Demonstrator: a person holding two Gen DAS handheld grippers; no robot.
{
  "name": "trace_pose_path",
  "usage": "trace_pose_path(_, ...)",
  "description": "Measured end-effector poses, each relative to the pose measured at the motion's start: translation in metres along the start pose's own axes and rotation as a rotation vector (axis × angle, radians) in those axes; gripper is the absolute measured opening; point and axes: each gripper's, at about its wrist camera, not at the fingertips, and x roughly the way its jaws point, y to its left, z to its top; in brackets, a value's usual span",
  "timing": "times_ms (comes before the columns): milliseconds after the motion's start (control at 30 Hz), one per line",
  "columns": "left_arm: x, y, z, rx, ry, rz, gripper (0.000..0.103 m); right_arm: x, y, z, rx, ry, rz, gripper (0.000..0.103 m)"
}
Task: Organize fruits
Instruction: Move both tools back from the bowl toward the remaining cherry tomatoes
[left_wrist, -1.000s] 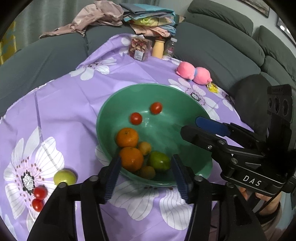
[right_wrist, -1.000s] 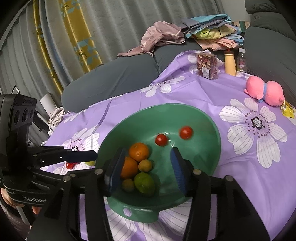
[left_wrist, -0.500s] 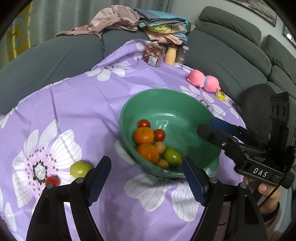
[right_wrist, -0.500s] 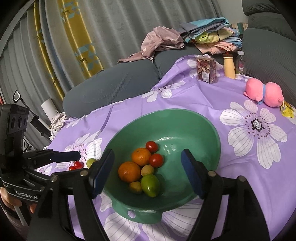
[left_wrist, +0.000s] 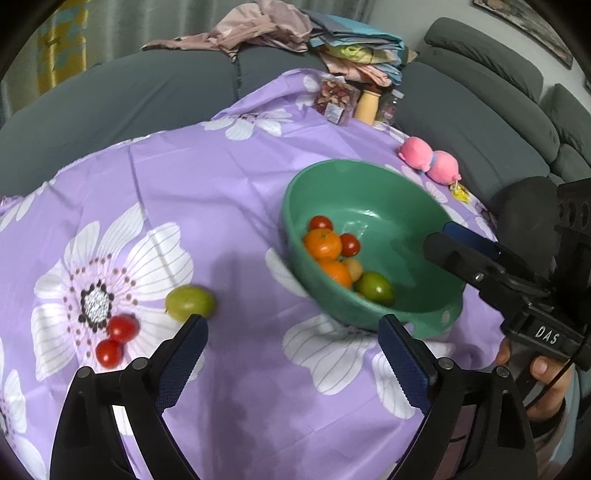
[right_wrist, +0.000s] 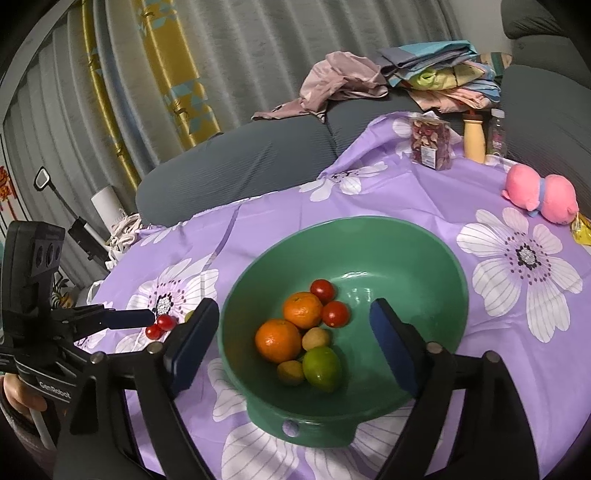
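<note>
A green bowl (left_wrist: 373, 184) (right_wrist: 424, 236) on the purple flowered cloth holds two oranges (right_wrist: 279, 340), two cherry tomatoes (right_wrist: 335, 314), a lime (right_wrist: 322, 368) and small yellow fruits. On the cloth left of the bowl lie a green fruit (left_wrist: 190, 302) and two cherry tomatoes (left_wrist: 122, 328). My left gripper (left_wrist: 291, 354) is open and empty, above the cloth between the loose fruit and the bowl. My right gripper (right_wrist: 291, 332) is open and empty, its jaws spread over the bowl's near side.
A pink plush toy (left_wrist: 430, 162) (right_wrist: 539, 194) lies right of the bowl. A snack box (right_wrist: 430, 142), a tan bottle (right_wrist: 474, 136) and a small clear bottle stand at the far edge. A grey sofa with piled clothes (right_wrist: 424, 79) surrounds the table.
Both grippers opened wide and pulled back. The left gripper swung left toward the loose green fruit and tomatoes. The two tomatoes in the bowl rolled against the oranges.
</note>
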Motion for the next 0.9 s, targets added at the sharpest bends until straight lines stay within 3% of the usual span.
trace_pose_path(300, -0.008, 0.025, -0.022, -0.055, 0.009, 0.03, 0.093, 0.005, 0.011, -0.002, -0.029, 0.016, 0.018, 0.085)
trace_pose_path(633, -0.025, 0.082, -0.054, -0.172, 0.011, 0.126, 0.093, 0.015, 0.045, -0.005, -0.118, 0.046, 0.089, 0.086)
trace_pose_path(900, -0.031, 0.105, -0.071, -0.201, -0.002, 0.144, 0.093, 0.03, 0.101, -0.016, -0.274, 0.103, 0.224, 0.086)
